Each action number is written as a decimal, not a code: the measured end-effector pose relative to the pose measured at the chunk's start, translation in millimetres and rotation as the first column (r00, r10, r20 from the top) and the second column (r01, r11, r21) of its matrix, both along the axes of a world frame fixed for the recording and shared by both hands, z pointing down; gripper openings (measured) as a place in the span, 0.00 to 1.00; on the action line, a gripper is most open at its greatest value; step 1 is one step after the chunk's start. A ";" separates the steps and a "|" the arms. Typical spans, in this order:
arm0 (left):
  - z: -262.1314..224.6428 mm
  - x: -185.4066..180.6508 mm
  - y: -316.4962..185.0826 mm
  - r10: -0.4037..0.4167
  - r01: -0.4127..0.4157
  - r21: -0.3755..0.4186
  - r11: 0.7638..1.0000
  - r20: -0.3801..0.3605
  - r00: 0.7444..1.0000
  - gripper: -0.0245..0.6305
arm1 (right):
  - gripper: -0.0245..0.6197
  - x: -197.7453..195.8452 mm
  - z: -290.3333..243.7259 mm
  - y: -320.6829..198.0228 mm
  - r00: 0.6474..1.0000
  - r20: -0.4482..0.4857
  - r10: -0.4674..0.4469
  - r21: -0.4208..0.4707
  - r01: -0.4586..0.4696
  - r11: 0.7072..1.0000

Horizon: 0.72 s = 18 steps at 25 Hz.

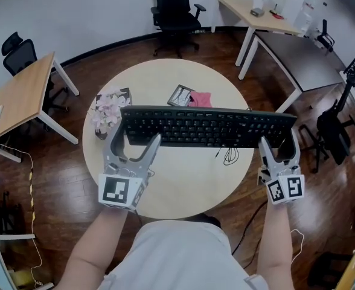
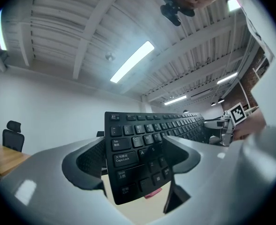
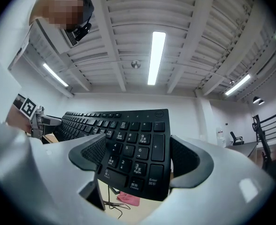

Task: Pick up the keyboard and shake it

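A black full-size keyboard (image 1: 206, 127) hangs level above the round table (image 1: 183, 189), held at both ends. My left gripper (image 1: 136, 139) is shut on its left end, the jaws pinching the front and back edges; in the left gripper view the keyboard (image 2: 142, 144) runs between the pads with my left gripper (image 2: 134, 161) clamped near the Caps Lock keys. My right gripper (image 1: 279, 142) is shut on the number-pad end, and the right gripper view shows the keyboard (image 3: 138, 144) in my right gripper (image 3: 138, 156). Both gripper cameras look up at the ceiling.
Under the keyboard lie its coiled cable (image 1: 229, 156), a pink cloth (image 1: 200, 99) and a small booklet (image 1: 180, 95). A vase of pale flowers (image 1: 107, 112) stands at the table's left. Desks and office chairs (image 1: 174, 8) ring the table on a wood floor.
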State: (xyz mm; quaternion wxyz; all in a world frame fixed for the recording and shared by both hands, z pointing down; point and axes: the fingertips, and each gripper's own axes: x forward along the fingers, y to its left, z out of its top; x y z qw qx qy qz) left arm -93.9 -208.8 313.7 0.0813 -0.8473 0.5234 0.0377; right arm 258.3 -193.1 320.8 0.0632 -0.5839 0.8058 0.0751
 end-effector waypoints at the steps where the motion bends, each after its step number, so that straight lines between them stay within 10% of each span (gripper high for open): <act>1: -4.9 0.5 -0.5 0.003 -0.003 0.015 1.000 -0.002 1.000 0.61 | 0.70 0.2 -6.1 0.3 1.000 -0.002 0.002 0.016 -0.002 1.000; 18: -130.6 -13.3 24.3 -0.008 -0.003 0.373 0.928 0.028 1.000 0.61 | 0.70 -15.2 -111.0 22.0 1.000 0.012 0.013 0.316 -0.016 0.949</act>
